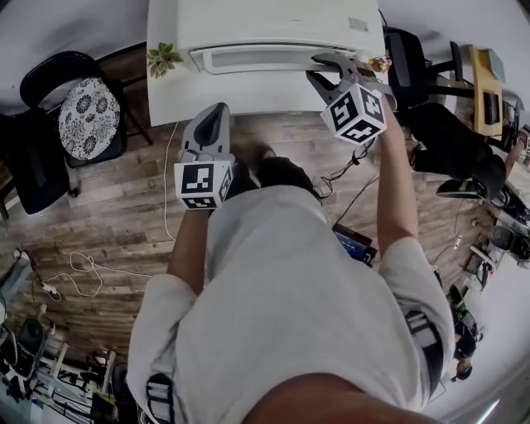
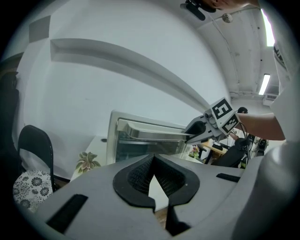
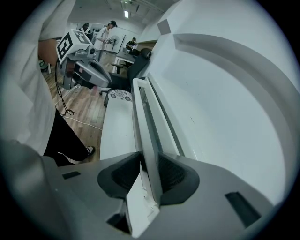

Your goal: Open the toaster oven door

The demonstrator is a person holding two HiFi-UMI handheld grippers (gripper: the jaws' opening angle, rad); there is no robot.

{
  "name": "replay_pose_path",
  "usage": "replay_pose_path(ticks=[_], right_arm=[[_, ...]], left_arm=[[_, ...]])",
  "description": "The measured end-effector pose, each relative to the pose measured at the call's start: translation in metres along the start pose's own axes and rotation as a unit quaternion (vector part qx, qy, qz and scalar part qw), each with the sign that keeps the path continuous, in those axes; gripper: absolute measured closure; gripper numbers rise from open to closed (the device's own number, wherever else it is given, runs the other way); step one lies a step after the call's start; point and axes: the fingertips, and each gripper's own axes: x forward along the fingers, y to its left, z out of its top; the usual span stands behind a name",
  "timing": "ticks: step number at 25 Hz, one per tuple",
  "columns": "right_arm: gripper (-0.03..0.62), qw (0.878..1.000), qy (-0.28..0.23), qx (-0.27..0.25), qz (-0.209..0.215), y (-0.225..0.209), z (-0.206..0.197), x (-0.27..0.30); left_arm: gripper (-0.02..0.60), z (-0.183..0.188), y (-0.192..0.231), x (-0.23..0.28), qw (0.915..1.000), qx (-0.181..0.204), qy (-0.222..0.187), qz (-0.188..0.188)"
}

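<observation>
The white toaster oven [image 1: 265,25] stands on a white table [image 1: 166,99], its door up and its long handle [image 1: 257,56] running along the front. My right gripper [image 1: 327,68] is at the handle's right end. In the right gripper view the handle bar [image 3: 147,117] passes between the pads [image 3: 176,173], which press on it from both sides. My left gripper [image 1: 217,112] hangs lower, in front of the table edge and apart from the oven. Its jaws [image 2: 152,161] are shut with nothing between them and point at the oven's glass door [image 2: 145,145].
A small potted plant [image 1: 163,58] sits on the table left of the oven. A black chair with a patterned cushion [image 1: 87,116] stands at the left. Cables [image 1: 83,273] lie on the wood floor. A dark office chair [image 1: 447,124] and desks are at the right.
</observation>
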Motion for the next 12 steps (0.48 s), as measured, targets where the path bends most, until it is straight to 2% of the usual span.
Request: replay_pose_path(ticks=[12], right_arm=[[0.476,0.999,-0.02,-0.017,-0.043,0.018,-0.003,-0.013]], left_arm=[[0.565,-0.022,-0.044,-0.039,0.9977,-0.01,0.001,0.067]])
